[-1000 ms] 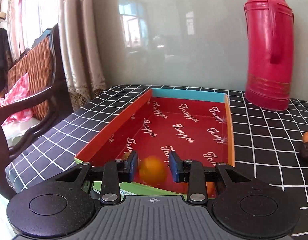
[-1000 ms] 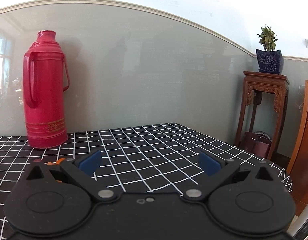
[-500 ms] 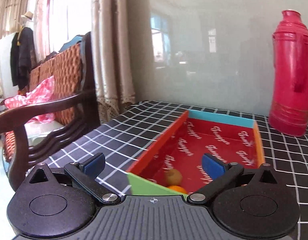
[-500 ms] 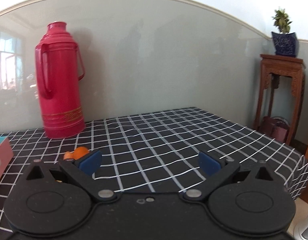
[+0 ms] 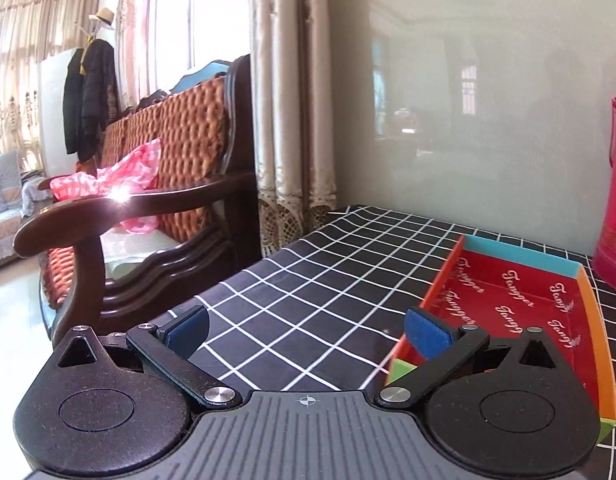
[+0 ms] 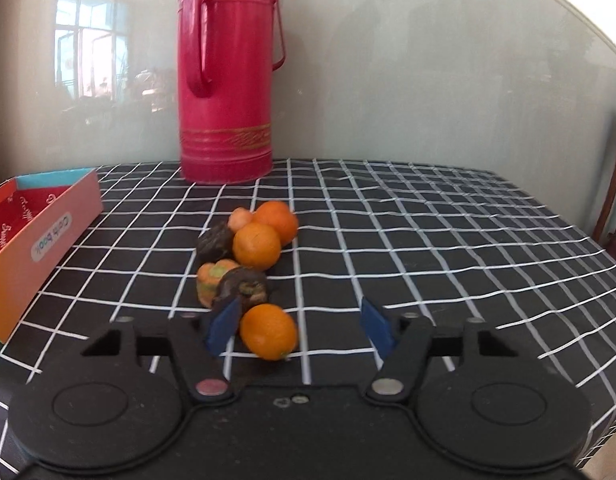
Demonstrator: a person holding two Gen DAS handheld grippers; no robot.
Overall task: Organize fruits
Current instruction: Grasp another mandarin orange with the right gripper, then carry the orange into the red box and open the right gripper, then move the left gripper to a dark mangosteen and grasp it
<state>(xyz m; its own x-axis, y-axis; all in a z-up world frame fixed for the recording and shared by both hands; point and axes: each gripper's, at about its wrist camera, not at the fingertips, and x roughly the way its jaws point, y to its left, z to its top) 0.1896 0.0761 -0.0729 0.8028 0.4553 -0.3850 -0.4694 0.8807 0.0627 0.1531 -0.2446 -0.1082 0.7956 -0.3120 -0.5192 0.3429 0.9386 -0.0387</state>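
The box (image 5: 520, 300) shows only partly behind the left tongs (image 5: 306, 330), which gape wide and empty over the tabletop (image 5: 308, 280). The right tongs (image 6: 298, 326) are closing around a round, glossy orange (image 6: 269, 332), not yet pressing it; the blurred fruit pile (image 6: 244, 248) lies just beyond

Left tool (image 5: 306, 326) has opened and left the box (image 5: 588, 304); right tool (image 6: 302, 330) now closes around an orange (image 6: 269, 331)
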